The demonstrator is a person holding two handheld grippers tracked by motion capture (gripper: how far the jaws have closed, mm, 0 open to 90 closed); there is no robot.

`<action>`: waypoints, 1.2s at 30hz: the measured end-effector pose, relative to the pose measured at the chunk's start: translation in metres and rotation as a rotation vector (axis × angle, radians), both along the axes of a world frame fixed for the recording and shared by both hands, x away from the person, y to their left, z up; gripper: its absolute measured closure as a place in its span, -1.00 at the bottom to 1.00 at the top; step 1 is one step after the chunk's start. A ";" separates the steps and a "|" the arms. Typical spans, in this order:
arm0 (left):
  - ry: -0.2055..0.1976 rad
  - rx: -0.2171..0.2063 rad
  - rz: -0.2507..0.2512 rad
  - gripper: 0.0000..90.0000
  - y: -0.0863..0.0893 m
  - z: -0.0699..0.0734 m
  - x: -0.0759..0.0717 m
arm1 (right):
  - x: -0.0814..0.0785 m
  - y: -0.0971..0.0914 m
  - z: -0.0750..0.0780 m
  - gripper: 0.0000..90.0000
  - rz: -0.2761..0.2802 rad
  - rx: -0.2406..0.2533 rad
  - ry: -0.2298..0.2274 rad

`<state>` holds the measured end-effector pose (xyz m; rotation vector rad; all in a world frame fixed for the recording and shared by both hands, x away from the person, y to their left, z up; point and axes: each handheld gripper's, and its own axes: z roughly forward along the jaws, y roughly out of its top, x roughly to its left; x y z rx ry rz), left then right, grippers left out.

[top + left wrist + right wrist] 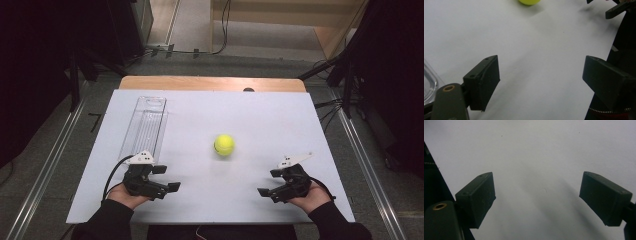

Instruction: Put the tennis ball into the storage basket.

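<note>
Left claw [166, 178] released near table edge, right claw [270, 182] likewise spread, tennis ball [224, 145] between them.

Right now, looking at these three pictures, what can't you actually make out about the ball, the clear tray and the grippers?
- Tennis ball: in the left gripper view the top edge cuts it off, leaving a lower sliver.
- Clear tray: in the high view too see-through and small to tell whether anything lies in it; in the left gripper view the left edge crops it.
- Left gripper and right gripper: both open, holding nothing.
- Small dark thing at the table's far edge: too small to identify.
</note>
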<state>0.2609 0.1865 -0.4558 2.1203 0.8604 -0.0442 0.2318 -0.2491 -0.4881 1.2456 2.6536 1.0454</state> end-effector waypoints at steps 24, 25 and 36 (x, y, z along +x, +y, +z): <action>0.002 -0.041 0.009 -1.00 -0.026 0.008 0.002 | 0.000 -0.001 0.001 -0.75 -0.013 0.010 0.001; -0.004 -0.033 0.006 -1.00 -0.027 0.009 0.002 | 0.000 -0.001 0.000 -0.75 -0.013 0.012 -0.002; -0.017 0.005 0.006 -1.00 -0.040 0.010 0.006 | 0.000 -0.001 0.000 -0.75 -0.013 0.011 -0.001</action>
